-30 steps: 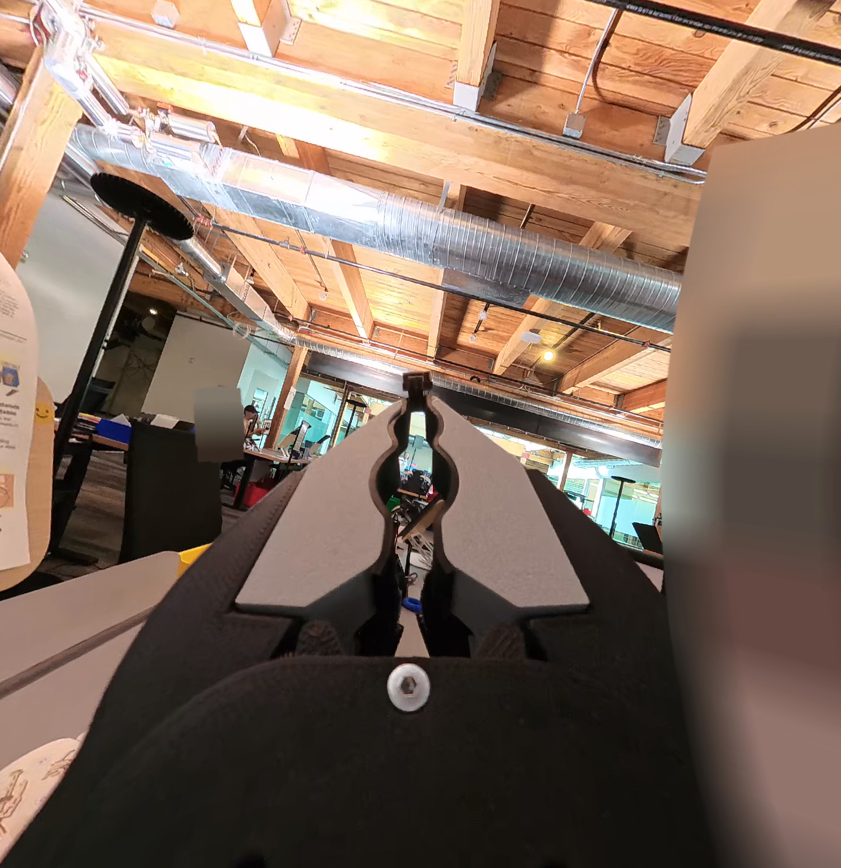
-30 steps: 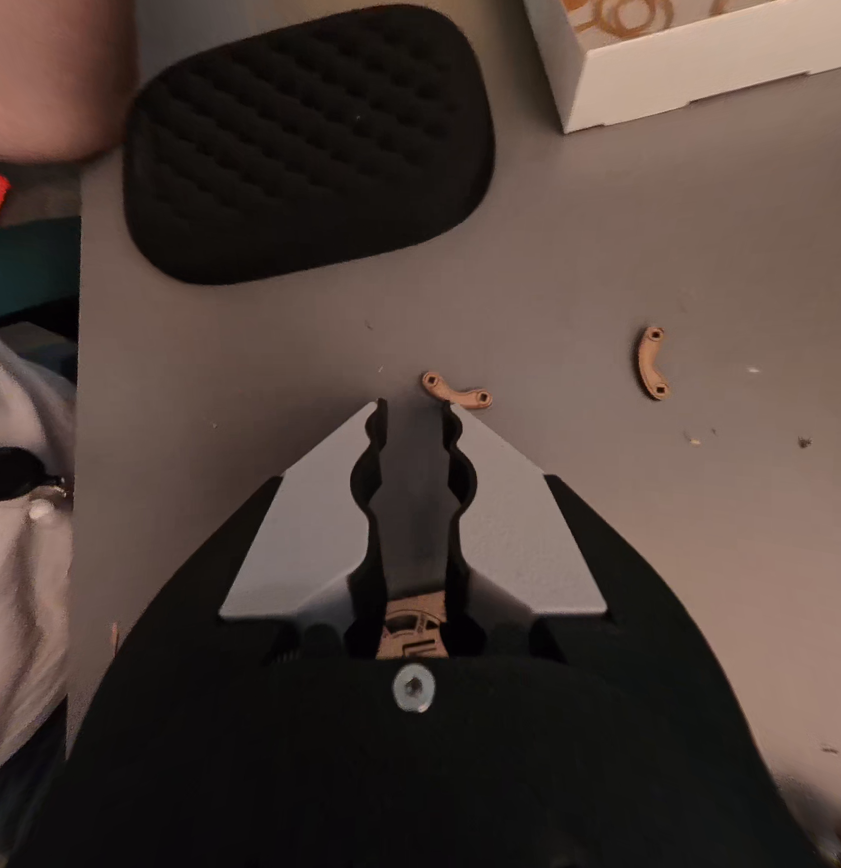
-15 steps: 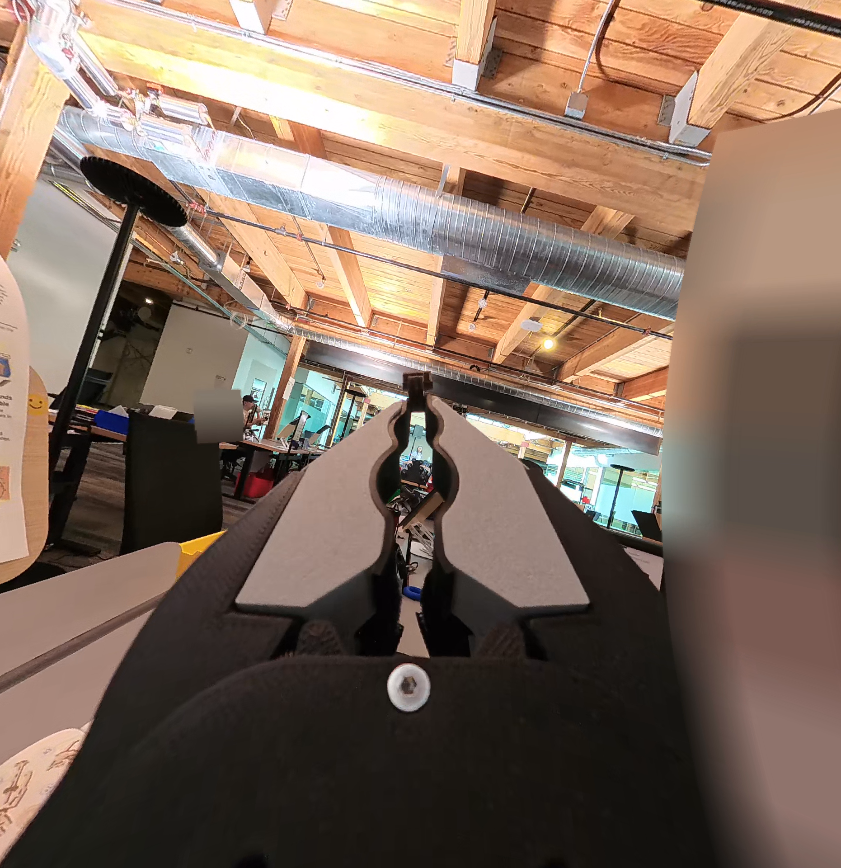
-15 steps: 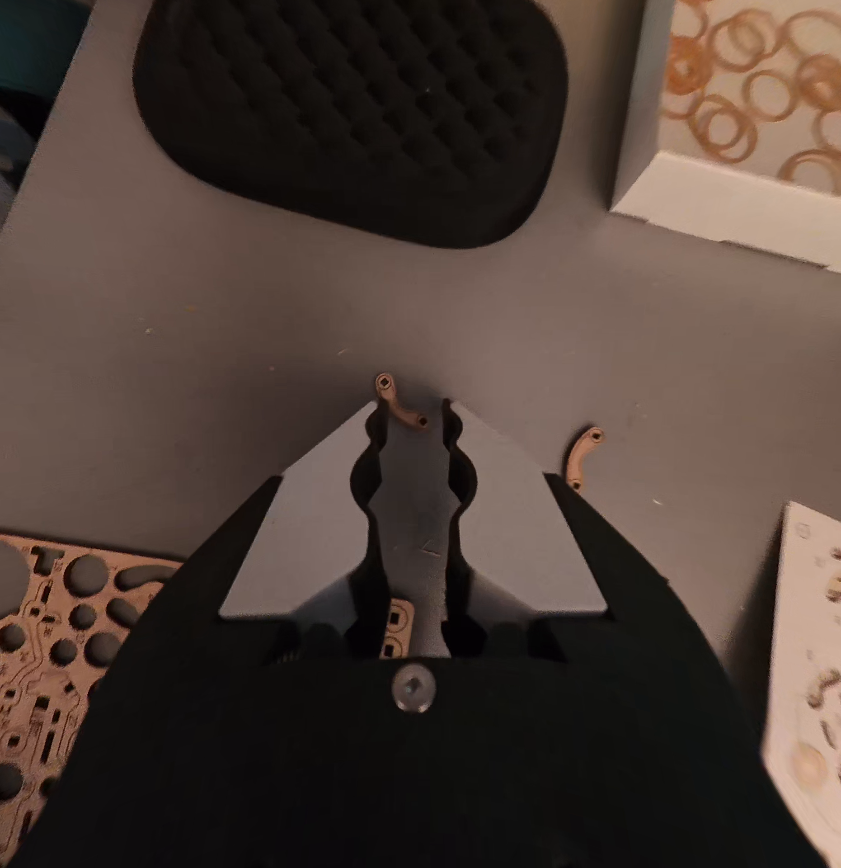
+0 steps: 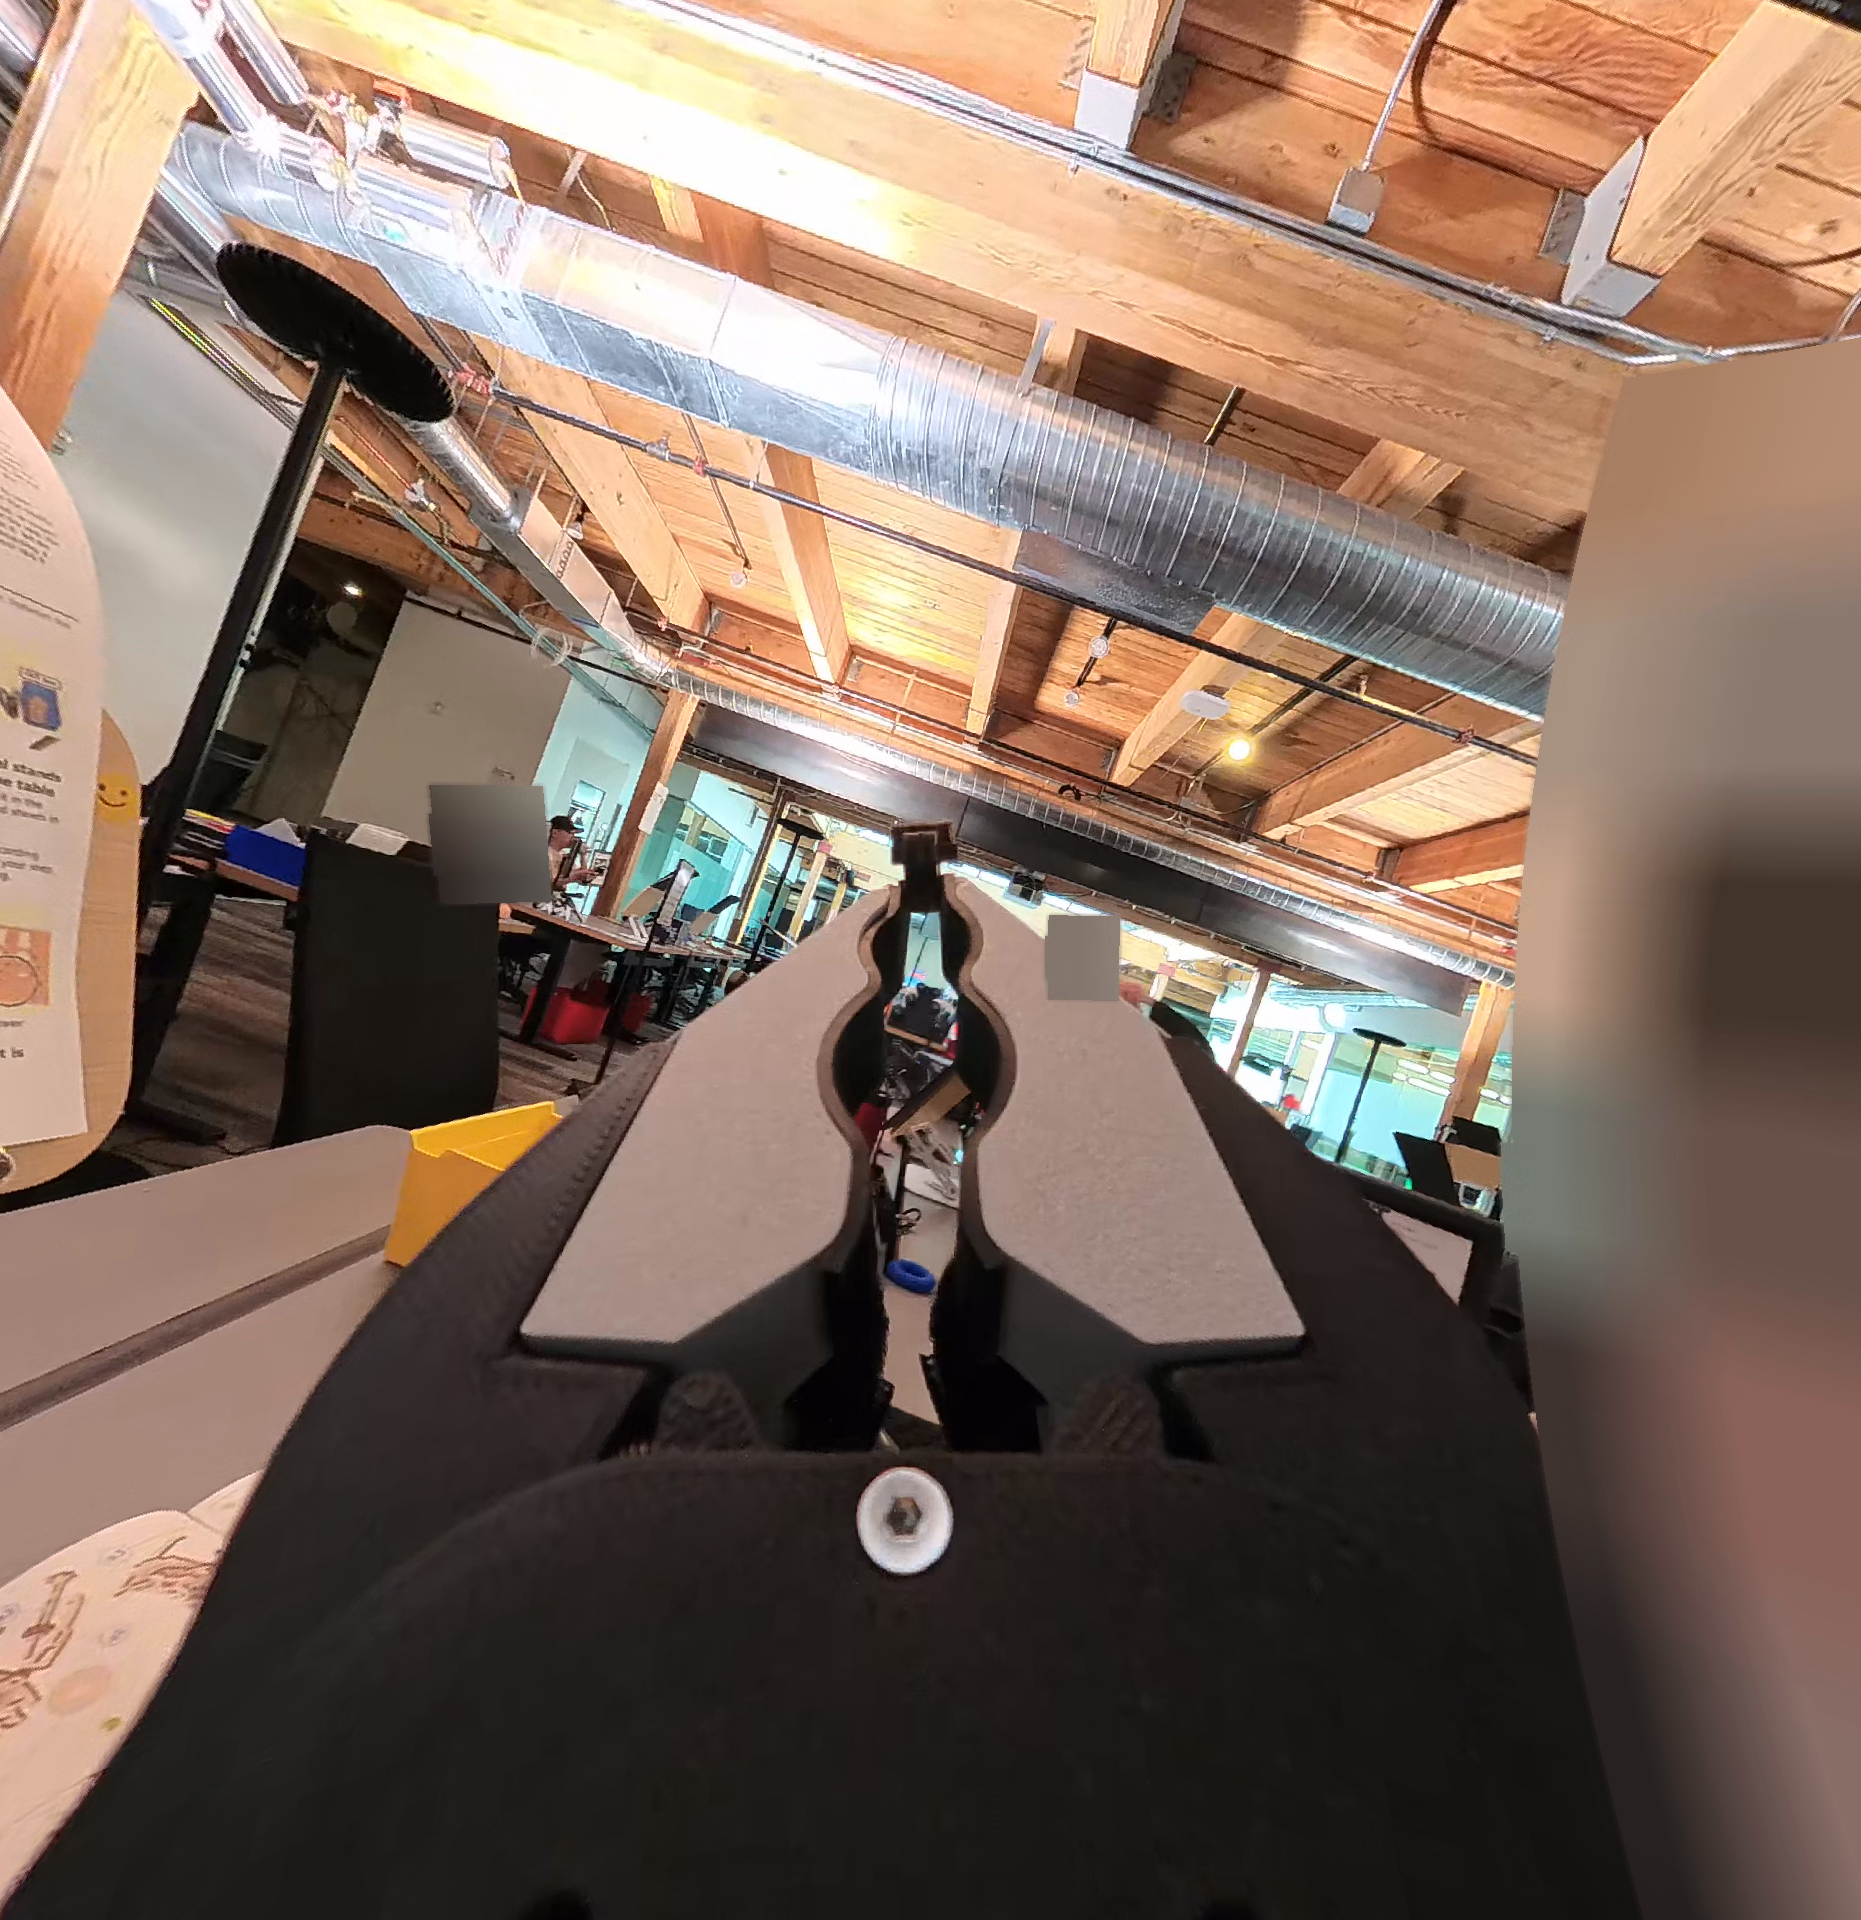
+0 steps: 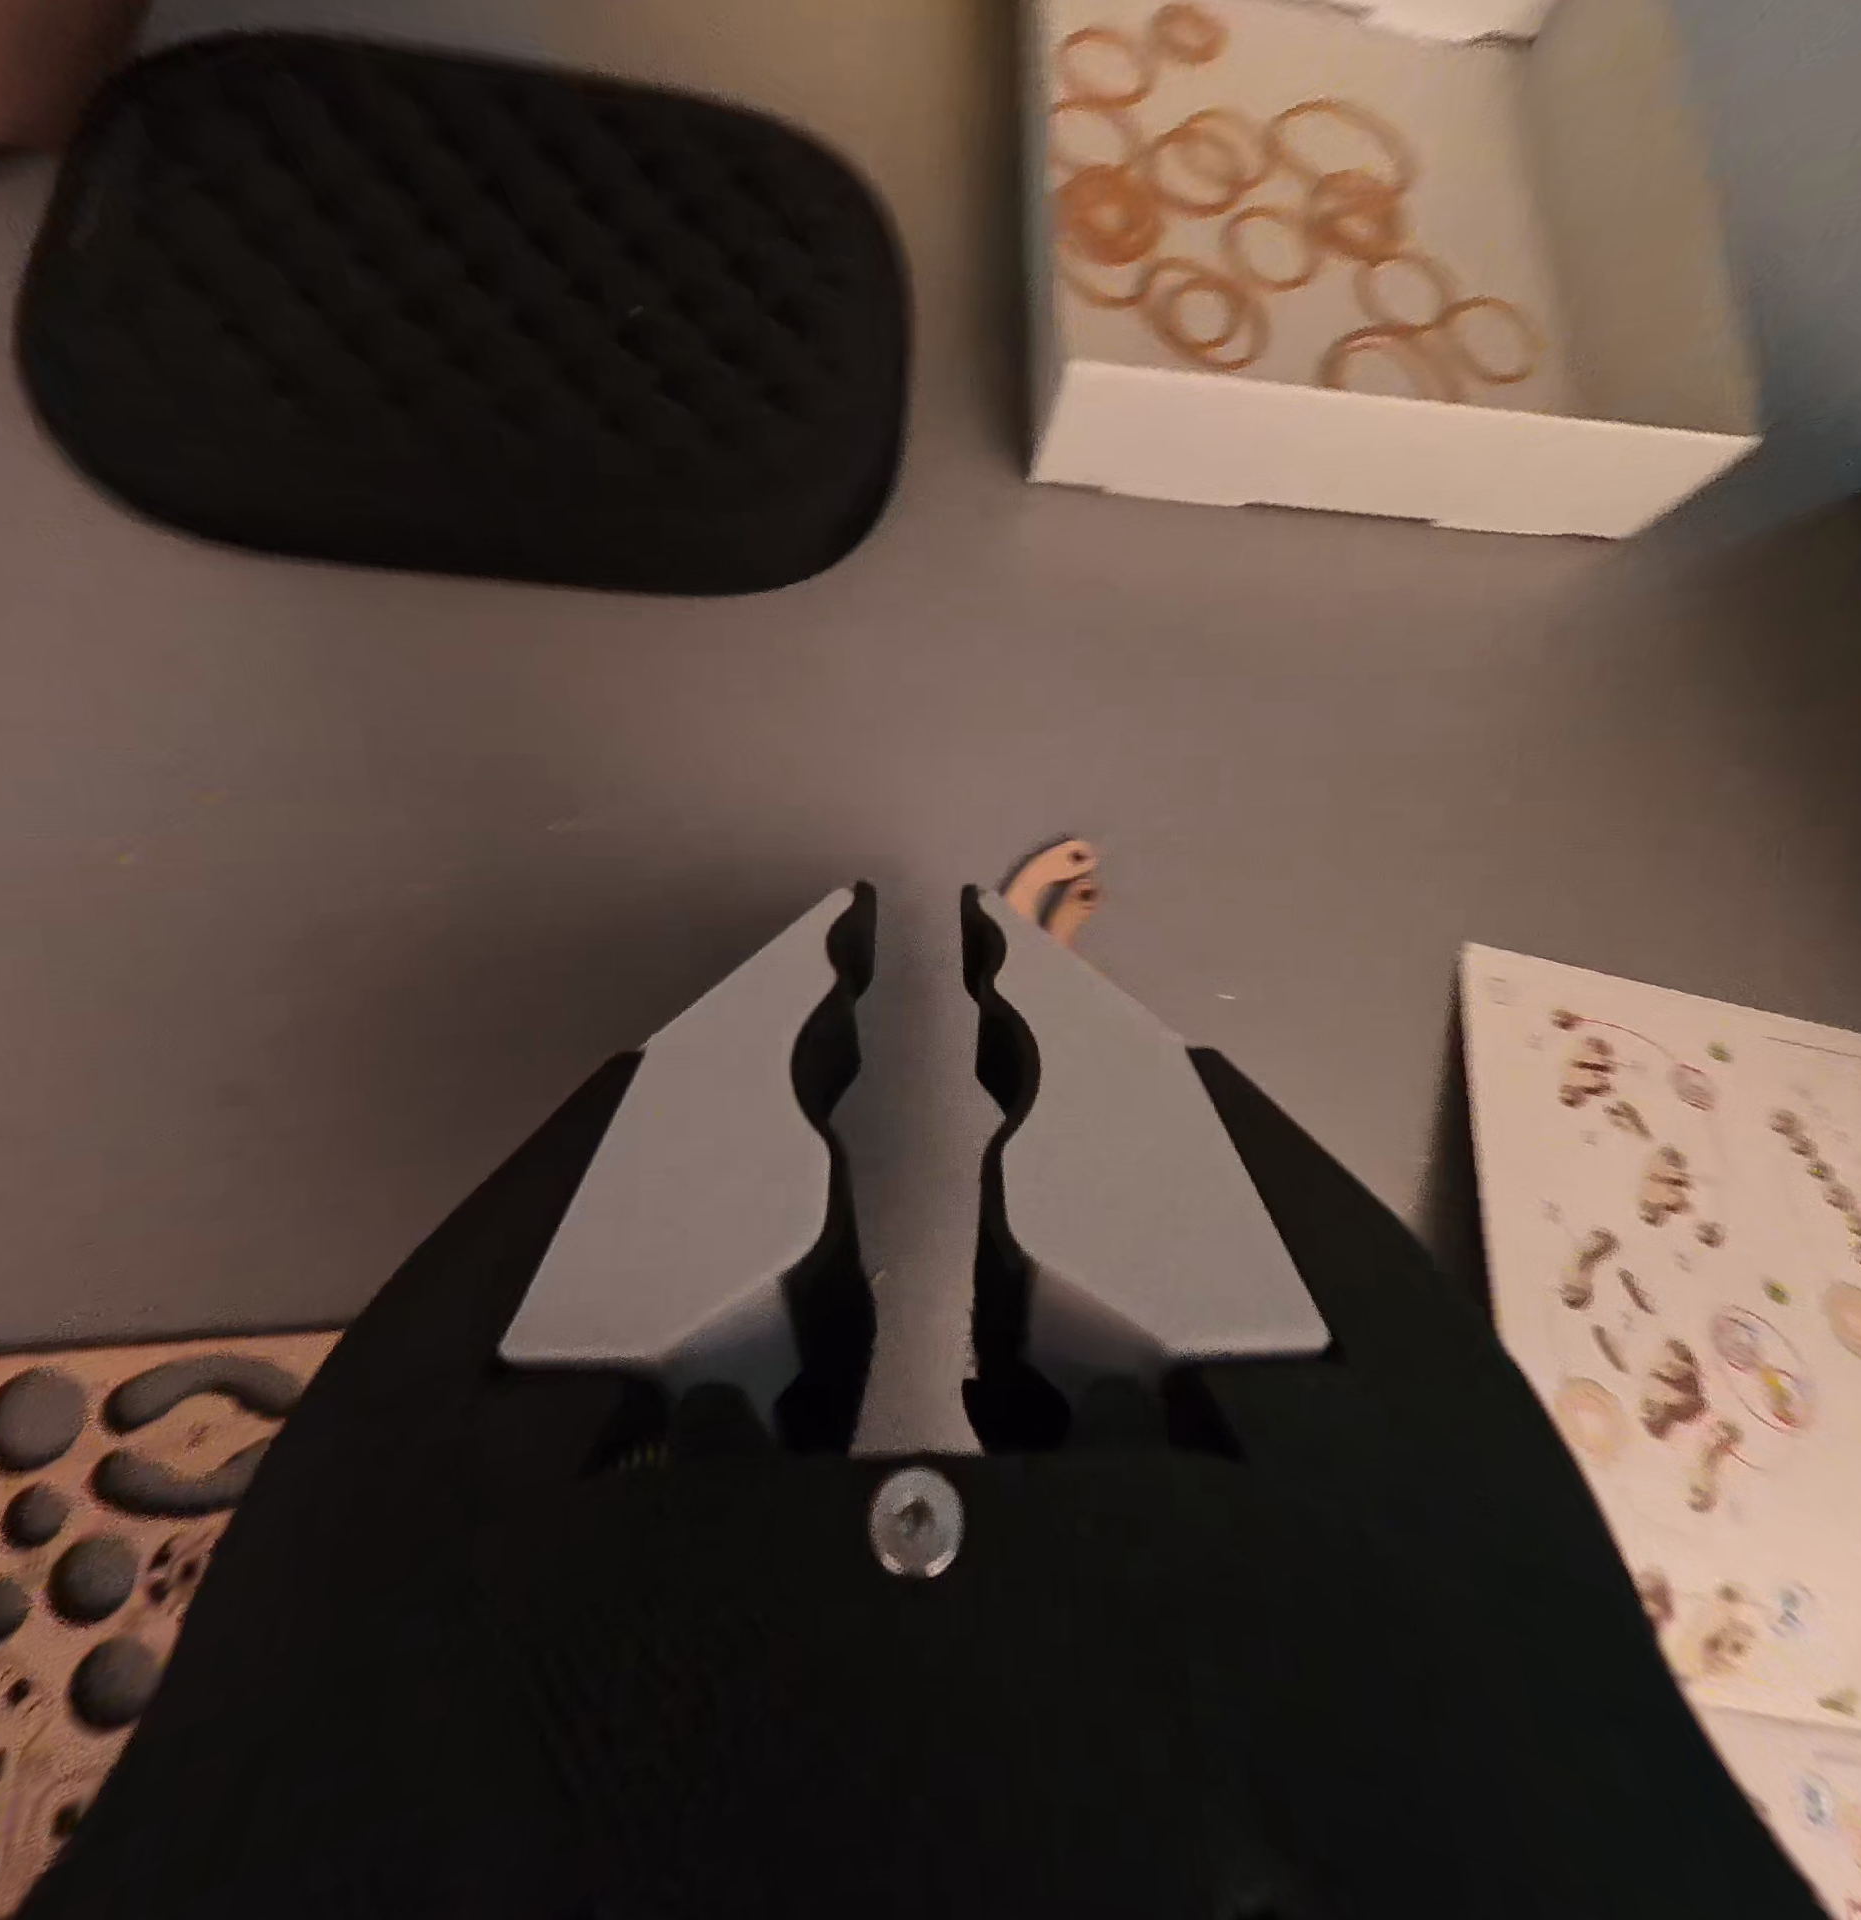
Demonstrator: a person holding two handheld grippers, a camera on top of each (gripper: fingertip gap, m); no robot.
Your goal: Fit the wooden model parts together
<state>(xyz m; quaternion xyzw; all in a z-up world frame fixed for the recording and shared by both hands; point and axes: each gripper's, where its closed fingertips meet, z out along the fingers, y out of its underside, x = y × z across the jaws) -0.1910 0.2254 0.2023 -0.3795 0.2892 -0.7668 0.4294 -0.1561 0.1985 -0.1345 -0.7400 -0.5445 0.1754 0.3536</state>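
Bright, sharp, edge-warped left view under ceiling glare; dim, motion-blurred right view.

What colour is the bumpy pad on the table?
Black, with a quilted diamond pattern. The pad shows best in the right wrist view.

Grey table [image 6: 1217, 707] with black pad [image 6: 458, 312], white box [image 6: 1352, 457], wooden piece [image 6: 1056, 883], sheets [image 6: 1674, 1299].

Each hand-held gripper [image 5: 923, 894] [image 6: 915, 904] – black body, grey wavy-edged fingers [image 5: 728, 1153], silver hex screw [image 5: 904, 1523]
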